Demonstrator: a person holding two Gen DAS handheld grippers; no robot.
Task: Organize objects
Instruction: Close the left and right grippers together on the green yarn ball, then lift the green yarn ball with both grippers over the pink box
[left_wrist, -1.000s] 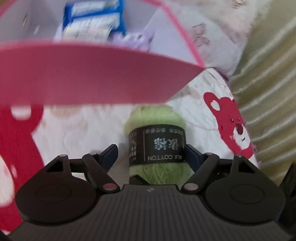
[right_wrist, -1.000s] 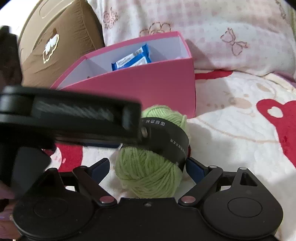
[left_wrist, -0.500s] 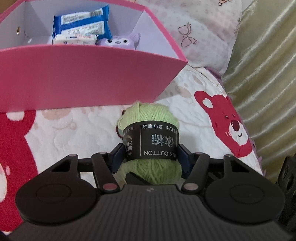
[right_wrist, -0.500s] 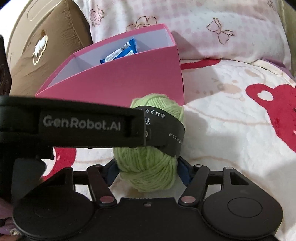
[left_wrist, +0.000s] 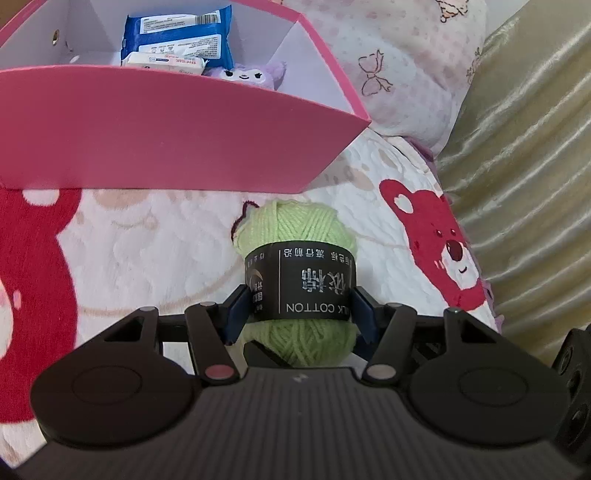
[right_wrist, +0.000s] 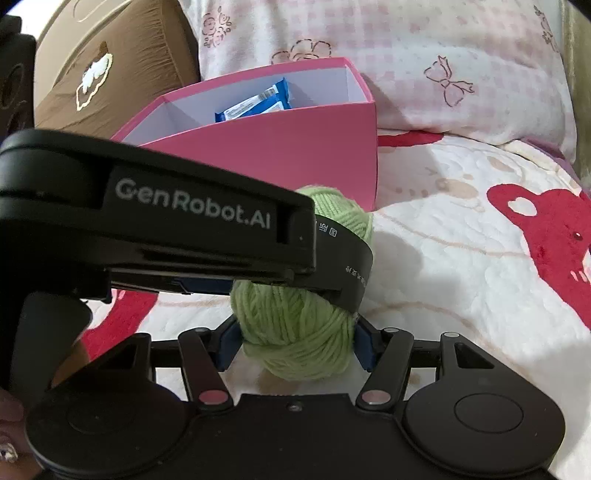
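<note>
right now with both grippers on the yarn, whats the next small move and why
Probably lift the green yarn ball straight up a little. Both the left gripper and right gripper have just been closing and now pinch it, it lies on the blanket, and the pink box wall behind it stands taller.

surface: bear-print bedspread (left_wrist: 155, 251) | on it: pink box (left_wrist: 166, 147), green yarn ball (left_wrist: 299, 229), pillow (right_wrist: 461, 66)

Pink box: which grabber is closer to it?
Left. The left gripper, jaws just closed onto the green yarn ball, sits right before the pink box; the right gripper, jaws likewise closing on that ball, reaches in from farther back.
</note>
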